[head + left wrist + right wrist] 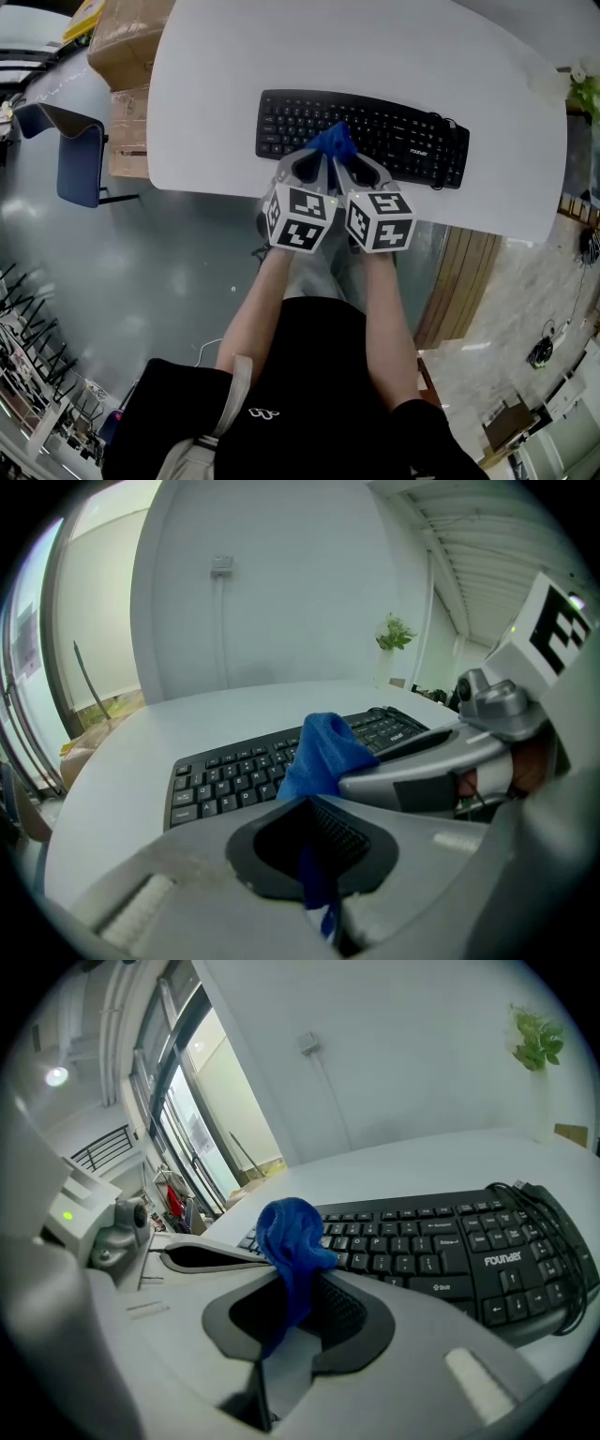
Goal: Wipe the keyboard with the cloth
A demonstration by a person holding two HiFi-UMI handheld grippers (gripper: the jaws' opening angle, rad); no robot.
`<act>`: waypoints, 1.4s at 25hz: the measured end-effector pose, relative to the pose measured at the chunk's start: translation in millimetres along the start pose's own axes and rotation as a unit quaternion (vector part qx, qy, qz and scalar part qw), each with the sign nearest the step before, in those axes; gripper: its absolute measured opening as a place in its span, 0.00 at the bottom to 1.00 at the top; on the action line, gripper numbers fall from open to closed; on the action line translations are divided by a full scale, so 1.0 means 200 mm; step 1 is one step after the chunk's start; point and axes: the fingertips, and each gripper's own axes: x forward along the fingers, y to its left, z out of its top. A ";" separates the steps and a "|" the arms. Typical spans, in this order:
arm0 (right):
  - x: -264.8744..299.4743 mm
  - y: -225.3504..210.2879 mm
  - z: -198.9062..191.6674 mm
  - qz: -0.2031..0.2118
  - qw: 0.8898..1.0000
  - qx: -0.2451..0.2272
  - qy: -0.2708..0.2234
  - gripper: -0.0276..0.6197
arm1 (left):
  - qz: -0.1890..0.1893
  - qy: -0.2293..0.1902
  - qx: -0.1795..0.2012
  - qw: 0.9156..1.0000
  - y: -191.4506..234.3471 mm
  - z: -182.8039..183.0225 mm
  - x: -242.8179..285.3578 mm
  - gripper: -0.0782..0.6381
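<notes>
Blue cloth (pixel 334 141): bunched, above keyboard (pixel 403 136) near edge, on white table (pixel 216 56).
Left gripper (pixel 312 167): jaws clamped on cloth.
Right gripper (pixel 359 169): jaws clamped on cloth.
Surroundings: cardboard boxes (pixel 131 42), chair (pixel 80 155) beside table.

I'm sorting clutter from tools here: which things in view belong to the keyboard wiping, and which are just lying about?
For the job: blue cloth, pinched by left gripper and right gripper; black keyboard; white table.
Lying about: cardboard boxes; blue chair; potted plant.
</notes>
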 end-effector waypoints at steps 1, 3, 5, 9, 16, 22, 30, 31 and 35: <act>-0.01 -0.02 0.00 -0.002 1.000 0.002 -0.001 0.16 | -0.002 0.002 0.001 1.000 -0.02 0.01 0.01 0.11; -0.04 -0.05 0.00 -0.005 1.000 0.008 -0.002 0.16 | -0.004 0.008 0.004 1.000 -0.06 0.02 0.02 0.11; -0.06 -0.08 0.00 -0.007 1.000 0.010 -0.003 0.16 | -0.001 0.014 0.007 1.000 -0.09 0.04 0.04 0.11; -0.11 -0.16 -0.01 -0.013 1.000 0.015 -0.006 0.16 | -0.011 0.018 0.012 1.000 -0.17 0.06 0.07 0.11; -0.19 -0.27 -0.01 -0.018 0.999 0.024 -0.012 0.16 | -0.020 0.021 0.028 0.999 -0.29 0.11 0.13 0.11; -0.24 -0.35 -0.02 -0.024 0.999 0.032 -0.017 0.16 | -0.030 0.024 0.036 0.999 -0.38 0.13 0.16 0.11; -0.34 -0.48 -0.02 -0.042 0.997 0.049 -0.029 0.16 | -0.047 0.019 0.050 0.997 -0.52 0.19 0.21 0.11; -0.35 -0.49 -0.02 -0.045 0.997 0.050 -0.030 0.16 | -0.049 0.018 0.050 0.997 -0.54 0.19 0.22 0.11; -0.40 -0.56 -0.03 -0.054 0.996 0.056 -0.034 0.16 | -0.058 0.015 0.055 0.997 -0.61 0.21 0.25 0.11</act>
